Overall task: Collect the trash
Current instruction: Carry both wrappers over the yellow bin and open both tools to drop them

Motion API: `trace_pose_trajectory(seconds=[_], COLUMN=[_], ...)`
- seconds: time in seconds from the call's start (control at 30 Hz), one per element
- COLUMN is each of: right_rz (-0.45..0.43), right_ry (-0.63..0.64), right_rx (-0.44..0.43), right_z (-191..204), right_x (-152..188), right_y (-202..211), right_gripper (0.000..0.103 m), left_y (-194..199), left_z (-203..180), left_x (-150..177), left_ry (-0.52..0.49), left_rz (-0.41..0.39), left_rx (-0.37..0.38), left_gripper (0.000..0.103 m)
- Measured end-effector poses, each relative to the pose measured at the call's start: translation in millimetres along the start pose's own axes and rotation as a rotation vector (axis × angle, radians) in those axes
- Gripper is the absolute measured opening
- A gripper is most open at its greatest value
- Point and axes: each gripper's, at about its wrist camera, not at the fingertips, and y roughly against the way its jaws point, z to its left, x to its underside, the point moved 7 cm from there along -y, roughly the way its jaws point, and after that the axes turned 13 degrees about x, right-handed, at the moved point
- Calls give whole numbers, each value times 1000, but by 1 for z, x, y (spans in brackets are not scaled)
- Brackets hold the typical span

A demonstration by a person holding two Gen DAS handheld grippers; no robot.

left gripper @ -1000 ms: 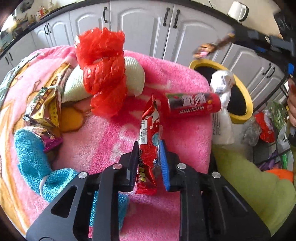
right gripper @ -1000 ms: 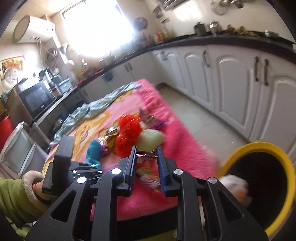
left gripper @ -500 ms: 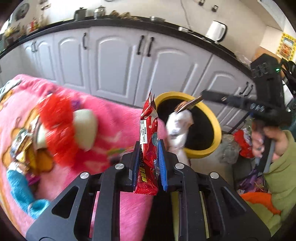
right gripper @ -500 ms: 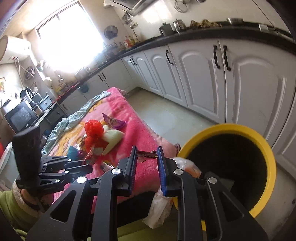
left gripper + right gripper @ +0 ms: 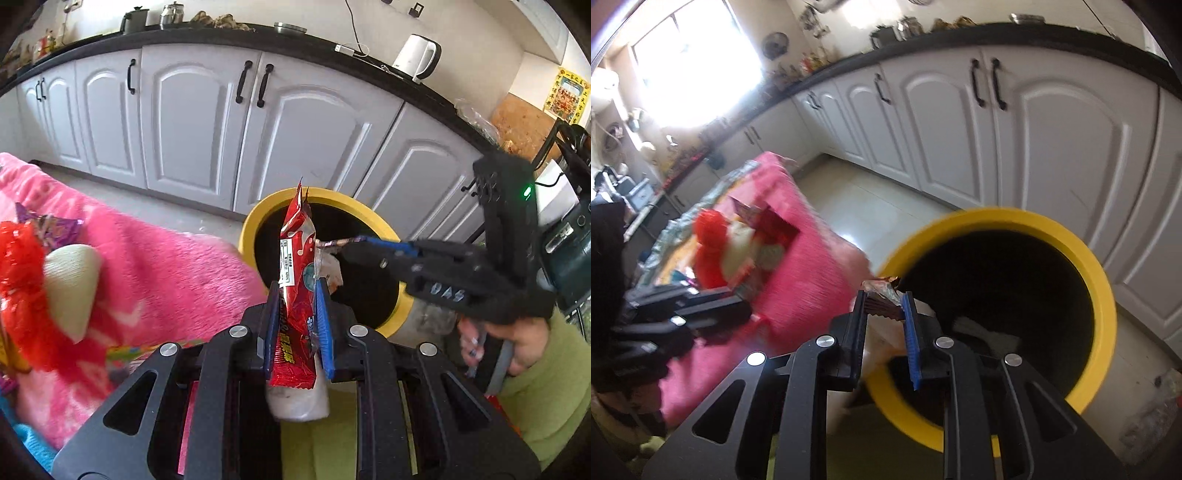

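Note:
My left gripper [image 5: 295, 295] is shut on a red snack wrapper [image 5: 295, 266] that stands upright between its pads, held near the yellow-rimmed bin [image 5: 373, 218]. My right gripper [image 5: 884, 299] is shut on a small brown wrapper [image 5: 882, 295] at the bin's rim [image 5: 1104, 295], over its near left edge. The right gripper also shows in the left wrist view [image 5: 347, 245], its tip over the bin's black inside. A white crumpled bag [image 5: 328, 269] hangs on the bin's near edge.
A pink blanket [image 5: 166, 266] on the left carries a red mesh bag [image 5: 14, 266], a pale round object [image 5: 70, 284] and a purple wrapper [image 5: 55, 225]. White cabinets [image 5: 207, 122] stand behind the bin. Bags lie on the floor at far right [image 5: 1156, 417].
Both grippers have swung away from the blanket toward the bin, each still holding its wrapper. The bin now fills more of both views.

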Motion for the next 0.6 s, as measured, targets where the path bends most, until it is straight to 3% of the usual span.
trace_pose_trajectory(seconds=[0.33,0.6], right_rz=[91,173], right_ry=[-14,-39], right_rx=[122,146], right_z=[-39,-52], right_x=[36,63], right_y=[-49,-75], right_gripper=[18,18], left_y=[-32,-60], left_z=[2,4], left_x=[4,0], left_ry=[20,44], left_rz=[42,65], left_rx=[12,12], left_gripper=[14,16])
